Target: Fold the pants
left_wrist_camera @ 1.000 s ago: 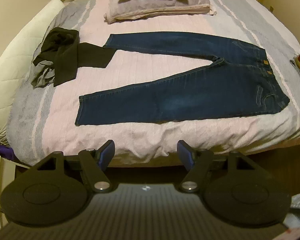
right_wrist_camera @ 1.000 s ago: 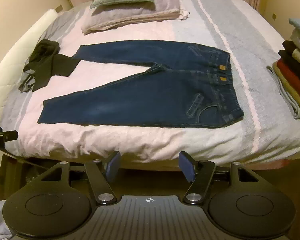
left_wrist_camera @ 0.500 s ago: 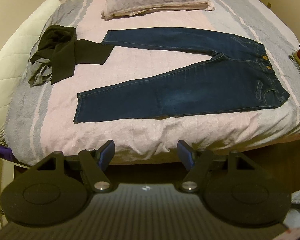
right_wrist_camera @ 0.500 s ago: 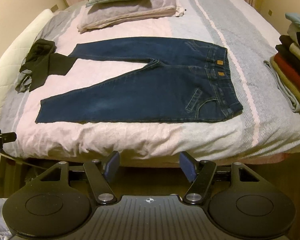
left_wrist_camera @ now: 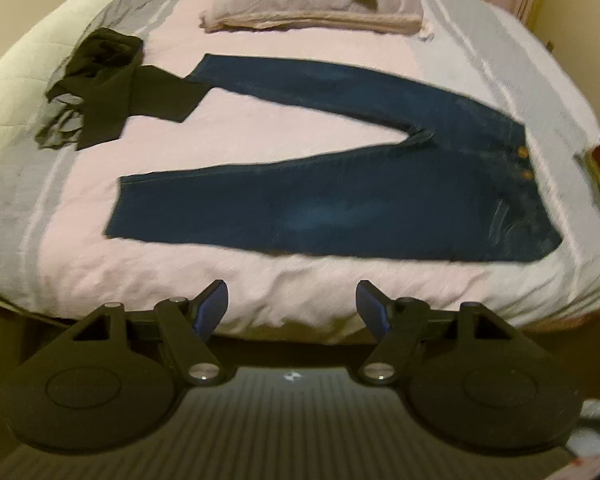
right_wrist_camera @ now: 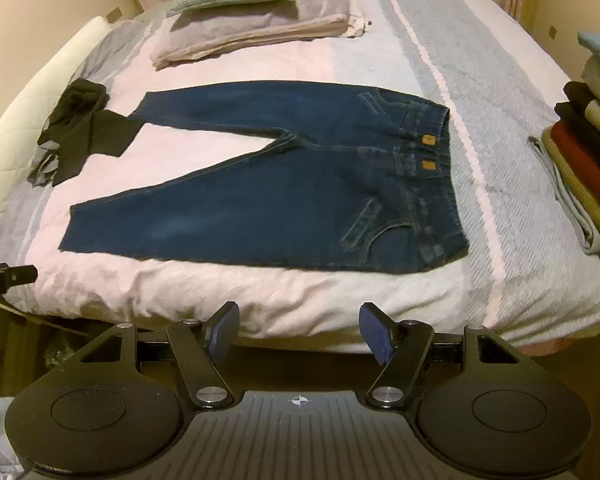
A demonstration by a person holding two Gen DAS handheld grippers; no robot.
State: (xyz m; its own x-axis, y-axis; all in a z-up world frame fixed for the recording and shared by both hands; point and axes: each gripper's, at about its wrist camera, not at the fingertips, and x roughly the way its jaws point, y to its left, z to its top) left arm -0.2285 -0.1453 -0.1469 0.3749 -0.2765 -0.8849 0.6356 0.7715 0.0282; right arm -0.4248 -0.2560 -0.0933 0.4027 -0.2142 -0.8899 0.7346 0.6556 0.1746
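Dark blue jeans (left_wrist_camera: 340, 200) (right_wrist_camera: 284, 200) lie flat on the bed, legs spread in a V toward the left, waistband at the right. My left gripper (left_wrist_camera: 292, 300) hovers open over the bed's near edge, short of the near leg, nothing between its blue pads. In the right wrist view my right gripper (right_wrist_camera: 296, 326) also stands open at the near bed edge, below the seat and near leg, holding nothing. The tip of the left gripper (right_wrist_camera: 8, 276) shows at the left edge of the right wrist view.
A black garment (left_wrist_camera: 112, 92) (right_wrist_camera: 80, 132) lies bunched at the left, touching the far leg's hem. Pillows (left_wrist_camera: 308, 4) (right_wrist_camera: 252, 12) sit at the head of the bed (right_wrist_camera: 500, 92). A stack of folded clothes (right_wrist_camera: 580, 152) sits at the right edge.
Both grippers have moved closer to the bed, so the jeans appear larger and nearer. The left view has rolled slightly. The jaws stay apart and the jeans lie as before.
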